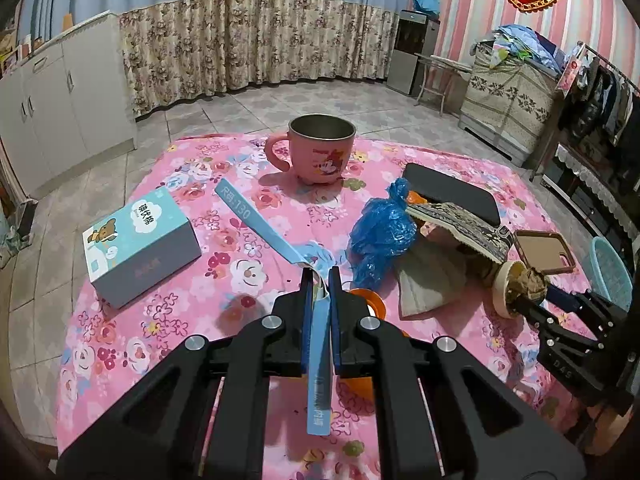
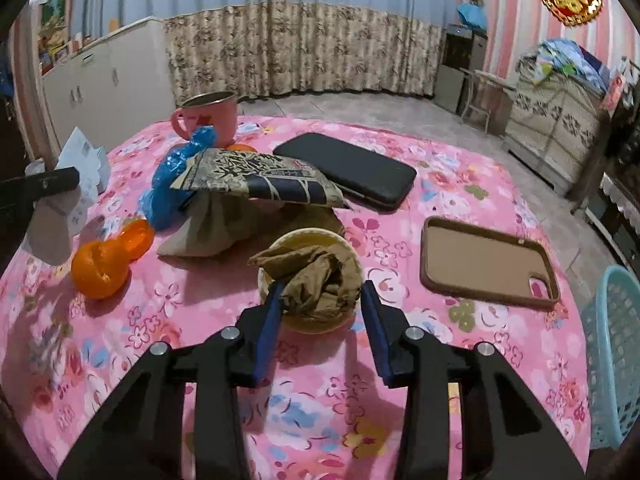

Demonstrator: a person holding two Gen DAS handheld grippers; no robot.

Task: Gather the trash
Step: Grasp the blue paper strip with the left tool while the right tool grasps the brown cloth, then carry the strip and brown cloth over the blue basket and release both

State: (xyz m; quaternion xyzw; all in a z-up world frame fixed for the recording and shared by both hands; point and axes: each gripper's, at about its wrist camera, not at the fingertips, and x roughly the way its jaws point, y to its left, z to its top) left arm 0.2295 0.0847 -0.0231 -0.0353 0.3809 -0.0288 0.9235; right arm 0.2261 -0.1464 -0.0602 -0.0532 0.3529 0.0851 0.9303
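The worktop [image 2: 304, 420], under a pink flowered cloth, fills the lower half of both views; a turquoise basket [image 2: 612, 356] stands off its edge at the far right of the right wrist view; a black case [image 2: 352, 170] lies upper centre there, a brown phone case [image 2: 488, 264] to its right; a pink mug [image 1: 320, 148] sits at upper centre of the left wrist view; a blue plastic bag [image 1: 380, 236] and a patterned wrapper [image 2: 260, 180] lie mid-frame; the left tongs [image 1: 321, 284] are clenched on a blue paper strip [image 1: 260, 220]; the right tongs [image 2: 322, 300] stand spread either side of a small cup [image 2: 312, 280] stuffed with what looks like crumpled brown paper [image 2: 316, 276].
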